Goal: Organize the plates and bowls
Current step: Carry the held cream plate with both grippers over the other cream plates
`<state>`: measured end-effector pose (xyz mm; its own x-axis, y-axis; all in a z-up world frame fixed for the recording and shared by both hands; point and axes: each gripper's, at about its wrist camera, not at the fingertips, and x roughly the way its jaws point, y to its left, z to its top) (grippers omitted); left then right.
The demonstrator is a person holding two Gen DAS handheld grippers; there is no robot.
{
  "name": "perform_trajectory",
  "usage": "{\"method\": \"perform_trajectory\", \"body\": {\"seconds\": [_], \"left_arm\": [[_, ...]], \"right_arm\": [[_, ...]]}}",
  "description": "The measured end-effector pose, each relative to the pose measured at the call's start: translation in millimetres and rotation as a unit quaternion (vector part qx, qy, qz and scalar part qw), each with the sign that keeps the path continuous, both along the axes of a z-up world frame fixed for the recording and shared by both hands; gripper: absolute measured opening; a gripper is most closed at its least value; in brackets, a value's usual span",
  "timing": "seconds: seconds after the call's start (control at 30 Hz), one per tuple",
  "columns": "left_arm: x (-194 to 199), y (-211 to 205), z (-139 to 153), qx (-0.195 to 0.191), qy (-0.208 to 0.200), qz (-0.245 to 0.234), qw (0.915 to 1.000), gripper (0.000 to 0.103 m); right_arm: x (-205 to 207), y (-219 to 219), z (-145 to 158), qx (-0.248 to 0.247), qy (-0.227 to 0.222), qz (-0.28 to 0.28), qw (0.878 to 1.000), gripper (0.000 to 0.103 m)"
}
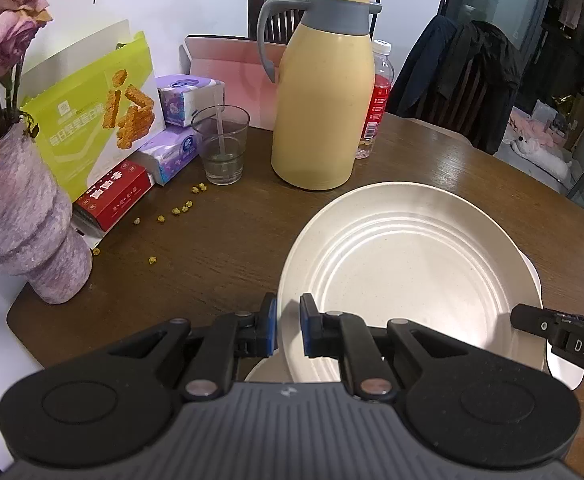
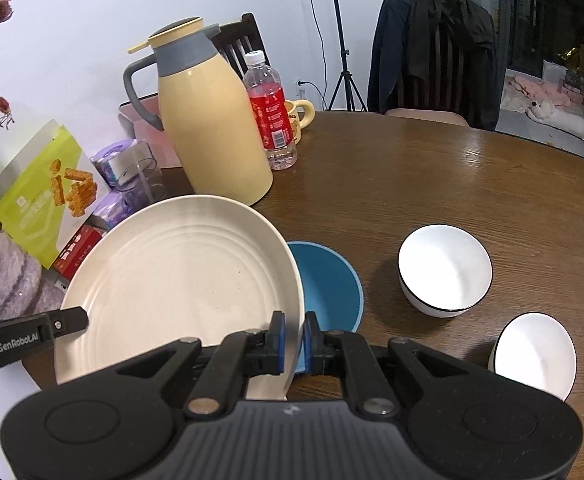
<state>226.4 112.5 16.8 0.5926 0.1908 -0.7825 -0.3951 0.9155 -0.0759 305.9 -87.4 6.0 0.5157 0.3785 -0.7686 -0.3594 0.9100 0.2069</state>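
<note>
the cream plate (image 2: 179, 276) is off the surface (image 2: 432, 168) and tilted, held at opposite edges by both tools. the right tool (image 2: 293, 344) has its blue pads on either side of the plate's near rim and looks clamped on it. the left tool (image 1: 287, 330) straddles the rim on the other side; a little gap shows between its pads and the rim, so the grip looks loose or only just closing, though the judgement is that it is holding.

under the plate's right edge lies a blue plate (image 2: 332, 284) on the surface, likely the stacking target. in the left view the edge of another pale dish (image 1: 263, 372) shows below the cream plate; what it is cannot be told. two white bowls with dark rims, one upright (image 2: 446, 270) and one tipped at the lower right (image 2: 536, 354), stand apart on the right.

risks from here: the plate is smooth and pinched only at thin rim sections, so if one tool lets go early it could pivot and drop onto the blue plate. if the two tools move unevenly the rim could twist out of the pads. swinging the plate back or left could knock the yellow jug (image 2: 207, 120) or the glass (image 1: 221, 144) just behind it.
</note>
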Motion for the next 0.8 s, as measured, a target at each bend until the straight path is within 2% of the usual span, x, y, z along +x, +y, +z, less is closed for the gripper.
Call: {"method": "perform_trajectory", "body": {"seconds": [0.8], "left_arm": [[-40, 16, -3, -0.023, -0.007, 0.033, 0.9992, 0.012]], "right_arm": [[-27, 9, -3, 0.003, 0.002, 0.040, 0.999, 0.009]]}}
